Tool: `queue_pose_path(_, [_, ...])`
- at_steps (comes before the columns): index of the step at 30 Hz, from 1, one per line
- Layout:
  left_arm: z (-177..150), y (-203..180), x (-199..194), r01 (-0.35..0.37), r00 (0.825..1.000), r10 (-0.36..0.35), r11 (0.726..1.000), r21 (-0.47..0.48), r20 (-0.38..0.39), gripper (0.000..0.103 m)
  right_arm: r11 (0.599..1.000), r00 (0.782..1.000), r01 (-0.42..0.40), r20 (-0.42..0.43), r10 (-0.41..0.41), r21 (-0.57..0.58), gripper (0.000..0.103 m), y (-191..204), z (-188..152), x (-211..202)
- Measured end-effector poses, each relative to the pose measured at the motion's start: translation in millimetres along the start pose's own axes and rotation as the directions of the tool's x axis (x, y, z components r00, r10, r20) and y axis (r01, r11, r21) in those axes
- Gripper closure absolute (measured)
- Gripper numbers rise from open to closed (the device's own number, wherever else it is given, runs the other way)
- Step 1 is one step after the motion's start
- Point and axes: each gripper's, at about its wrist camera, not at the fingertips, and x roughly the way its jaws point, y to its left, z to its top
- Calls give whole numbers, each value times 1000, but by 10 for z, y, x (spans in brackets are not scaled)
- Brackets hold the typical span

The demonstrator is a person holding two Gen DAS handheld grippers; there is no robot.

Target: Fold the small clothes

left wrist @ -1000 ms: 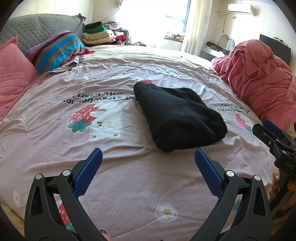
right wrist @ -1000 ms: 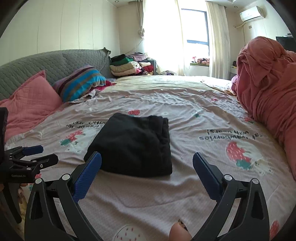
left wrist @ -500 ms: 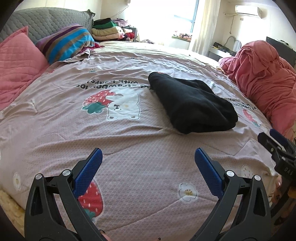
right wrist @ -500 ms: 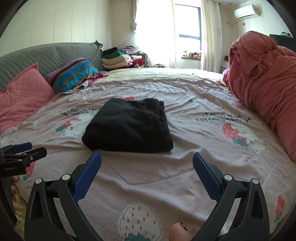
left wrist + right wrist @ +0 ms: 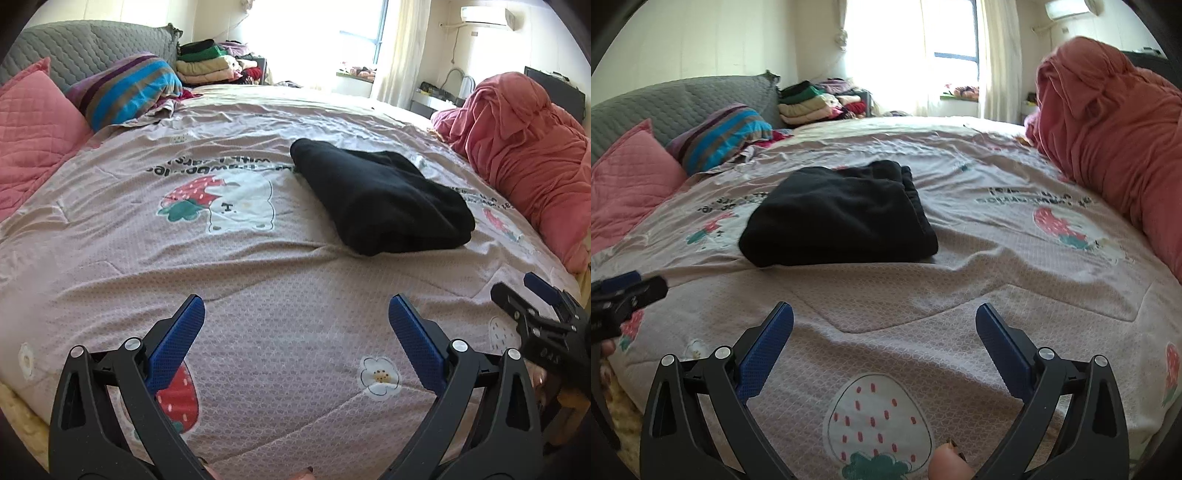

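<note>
Folded black garment [image 5: 380, 203]: centre frame, on bed [image 5: 258, 280]. Left hand-held gripper [image 5: 295, 325] and right hand-held gripper [image 5: 884, 332]: jaws wide, empty. Strawberry-bear print [image 5: 221, 206] clear in left view only; garment partly covers it in right view.

Left tongs [image 5: 295, 314] agape — folded black garment [image 5: 380, 203] well ahead.

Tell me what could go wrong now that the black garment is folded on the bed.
The folded black garment has loose layers at its right edge; a one-sided grab might unfold it. It lies on the wrinkled bedspread, so sliding it could drag cloth. Both the left hand-held gripper and right hand-held gripper are open and well short of it.
</note>
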Motion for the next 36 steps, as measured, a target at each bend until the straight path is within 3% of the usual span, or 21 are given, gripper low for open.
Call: queue_pose_path(36, [-5,49,-39,-17,1000,17,1000,-18,6,9,1000,999,19,-31,-19,-12,5,29,-22,41])
